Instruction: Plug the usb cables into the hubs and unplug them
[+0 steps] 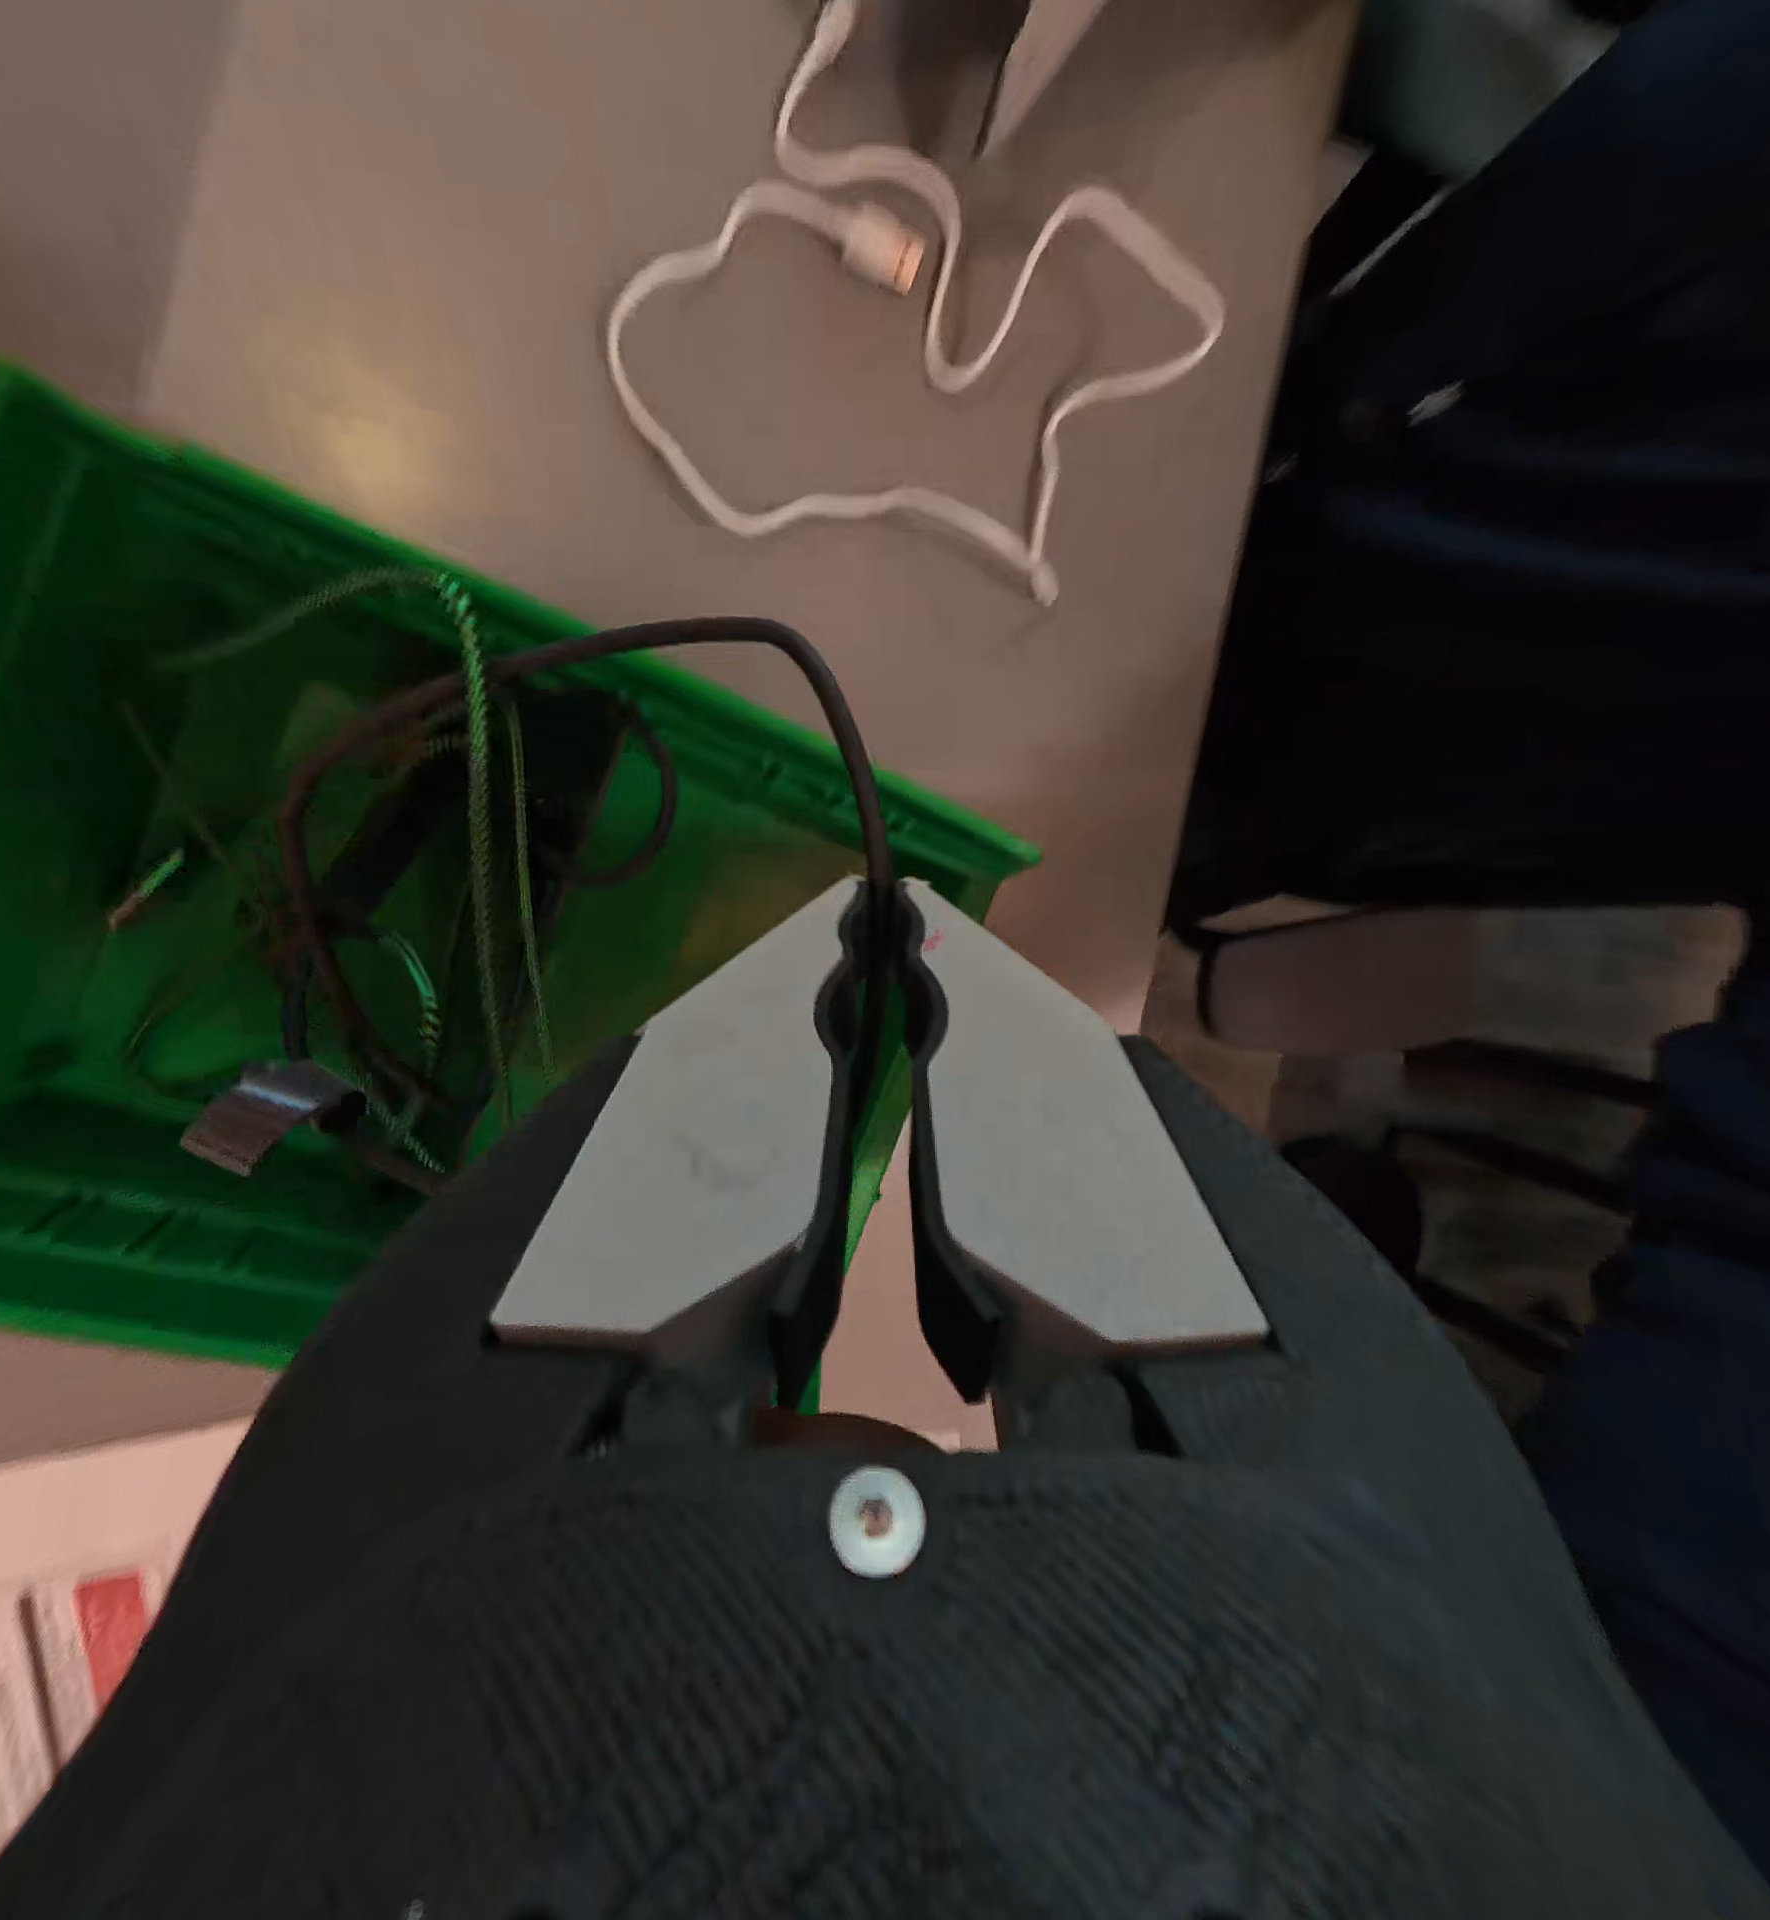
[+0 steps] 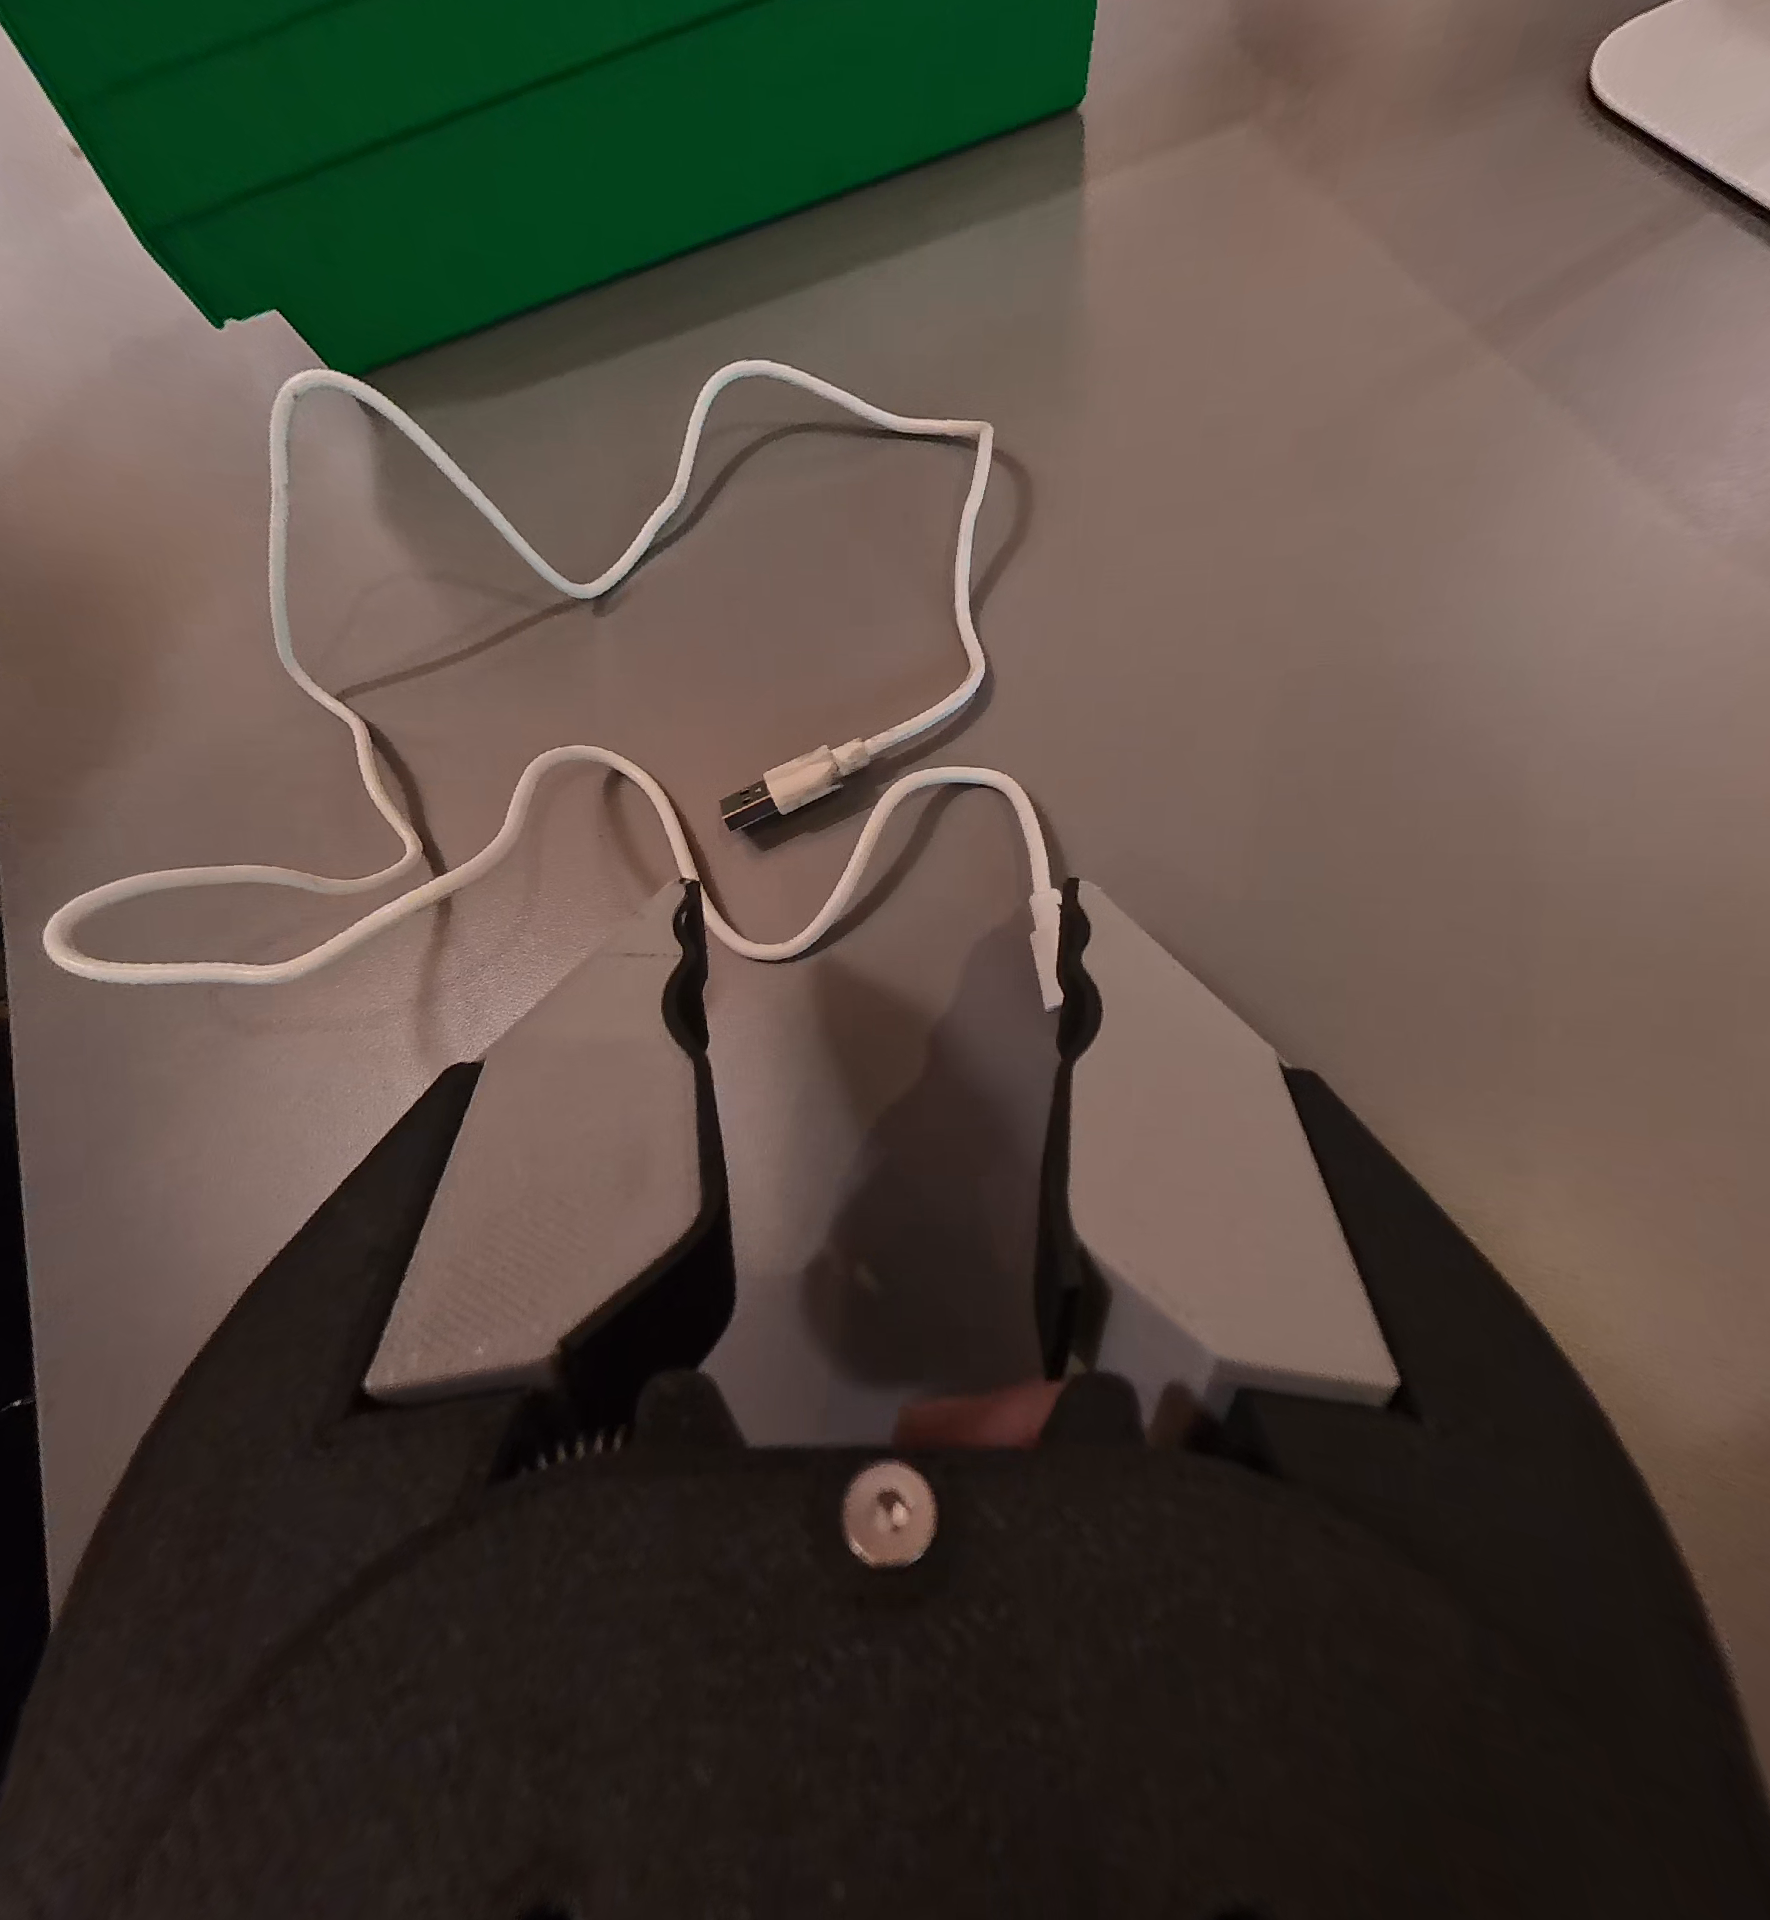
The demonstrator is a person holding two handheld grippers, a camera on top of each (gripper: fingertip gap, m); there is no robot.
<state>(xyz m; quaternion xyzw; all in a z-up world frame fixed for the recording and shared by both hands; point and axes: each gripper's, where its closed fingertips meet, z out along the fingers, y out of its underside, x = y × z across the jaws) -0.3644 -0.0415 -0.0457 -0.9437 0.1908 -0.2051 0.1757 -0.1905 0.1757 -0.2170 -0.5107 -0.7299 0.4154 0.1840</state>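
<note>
In the left wrist view my left gripper is shut on a thin black cable. The cable arches up from the fingertips and runs back into a green bin of tangled cables and a metal-ended plug. In the right wrist view my right gripper is open just above the table. A white USB cable lies looped ahead of it; part of it passes between the open fingers without being pressed. Its small plug lies beside the right pad, and its USB-A plug lies just beyond the fingertips. The white cable also shows in the left wrist view.
The green bin's wall stands at the far left of the grey table. A white flat object sits at the far right corner. A person in dark clothes is at the table's side. The table's edge runs along the left. Across from one pair of fingers to the other is roughly 35 cm.
</note>
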